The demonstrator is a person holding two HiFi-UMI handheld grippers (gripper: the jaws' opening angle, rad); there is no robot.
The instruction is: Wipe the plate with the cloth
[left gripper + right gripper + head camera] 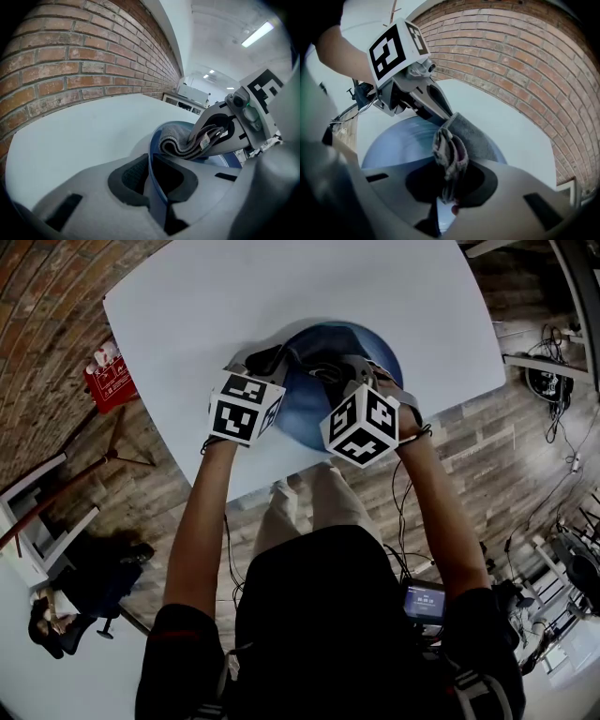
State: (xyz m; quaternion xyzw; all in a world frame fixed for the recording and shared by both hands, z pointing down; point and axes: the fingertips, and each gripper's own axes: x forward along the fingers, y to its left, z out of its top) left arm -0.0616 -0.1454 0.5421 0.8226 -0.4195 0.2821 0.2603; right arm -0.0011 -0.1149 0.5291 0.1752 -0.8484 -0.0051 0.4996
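Table: left fingers pinch plate; right fingers pinch cloth.

The blue plate looks smooth and faintly glossy, the grey cloth is soft, nubby fabric, the white table smooth and matt, the wall rough brick, the floor grained wood planks.

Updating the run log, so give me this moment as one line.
phase: wipe | left gripper: shut on plate rim | right gripper: shut on cloth | cloth: against plate
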